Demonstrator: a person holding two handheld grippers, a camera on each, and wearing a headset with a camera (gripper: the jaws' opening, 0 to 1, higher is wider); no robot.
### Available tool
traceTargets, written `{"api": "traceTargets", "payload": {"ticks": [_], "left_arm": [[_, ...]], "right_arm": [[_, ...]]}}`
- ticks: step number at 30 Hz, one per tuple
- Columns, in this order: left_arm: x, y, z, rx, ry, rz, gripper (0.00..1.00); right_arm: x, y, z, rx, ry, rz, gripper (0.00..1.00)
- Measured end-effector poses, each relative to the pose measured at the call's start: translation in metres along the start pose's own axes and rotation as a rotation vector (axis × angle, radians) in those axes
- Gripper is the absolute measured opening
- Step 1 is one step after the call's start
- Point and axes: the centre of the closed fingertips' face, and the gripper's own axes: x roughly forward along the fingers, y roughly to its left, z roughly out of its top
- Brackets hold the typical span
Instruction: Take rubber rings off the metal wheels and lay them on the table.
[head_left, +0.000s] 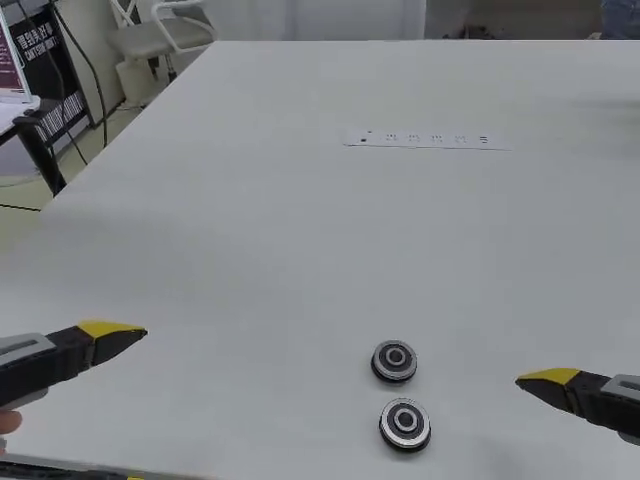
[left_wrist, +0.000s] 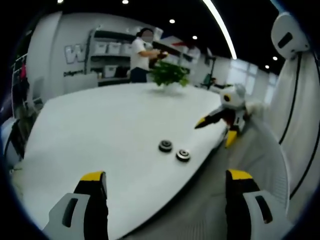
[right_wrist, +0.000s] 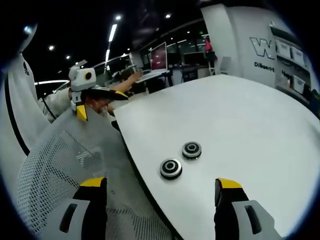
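Jaws spread, the left gripper (head_left: 112, 335) and right gripper (head_left: 548, 380) flanked one metal wheel (head_left: 394, 361) and a second wheel (head_left: 405, 424) on the table (head_left: 300, 220).

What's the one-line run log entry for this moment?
left gripper: open, empty | right gripper: open, empty | far wheel, near wheel: rubber rings on, on table

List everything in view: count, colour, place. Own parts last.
wheels: 2, silver and black, near table edge, apart.
table: 1, white.
label strip: 1, white with dark marks, mid-table.
chair: 1, white, past the table's far left corner.
plant: 1, green, at the table's end, left gripper view.
person: 1, white top, behind the plant.
left hand-held gripper: 1, black, yellow tips, open, left of wheels.
right hand-held gripper: 1, same colours, open, right of wheels.
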Motion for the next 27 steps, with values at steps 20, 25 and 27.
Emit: {"api": "traceTargets", "payload": {"ticks": [20,25,27], "left_arm": [[-0.004,0.000,0.015,0.078,0.000,0.045,1.00],[-0.008,0.011,0.019,0.115,-0.011,0.122,1.00],[-0.009,0.013,0.022,0.109,-0.023,0.131,1.00]], "right_arm": [[-0.018,-0.005,0.004,0.005,-0.066,-0.035,0.86],[-0.019,-0.003,0.004,0.006,-0.074,-0.035,0.85],[-0.021,-0.004,0.006,0.005,-0.085,-0.039,0.85]]}}
